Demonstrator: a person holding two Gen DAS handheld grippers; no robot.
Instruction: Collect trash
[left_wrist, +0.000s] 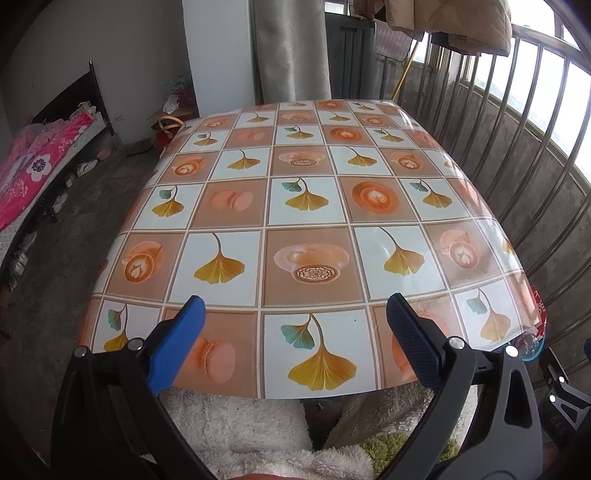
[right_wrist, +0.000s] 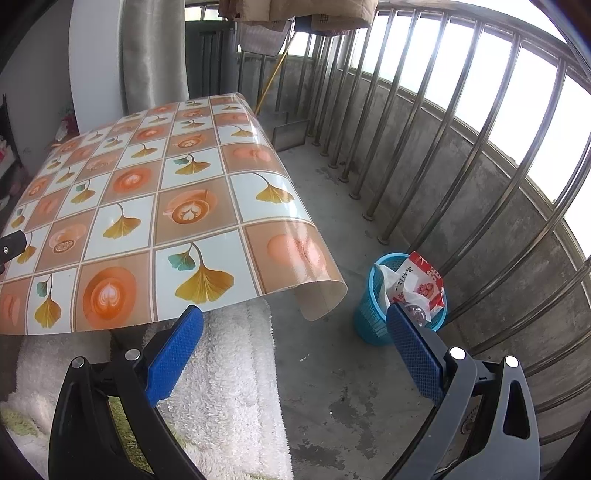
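Concrete flooring (right_wrist: 332, 387) and a metal balcony railing (right_wrist: 461, 147) are being shown beside a table covered by a glossy tablecloth (left_wrist: 306, 206) printed with ginkgo leaves and coffee cups. Only the left wrist view is taking in the room side: a bed with pink floral bedding (left_wrist: 33, 173) and shoes (left_wrist: 22, 254) lined up on the floor beneath it. Only the right wrist view is showing the task's things clearly: a blue plastic trash basket (right_wrist: 373, 314) is standing on the floor between the table's curled cloth corner and the railing, and a red and white snack bag (right_wrist: 421, 280) along with white crumpled wrappers (right_wrist: 388, 280) is sticking out of its top. In the left view just a sliver of that basket is being glimpsed past the table's right corner. The left gripper (left_wrist: 295, 317) is being held over the near table edge with its blue fingers spread wide and nothing between them. The right gripper (right_wrist: 295, 325) is likewise being held wide open and empty, above the floor, its right finger overlapping the basket in the view. A white fluffy garment (right_wrist: 229, 369) is being seen under both grippers.
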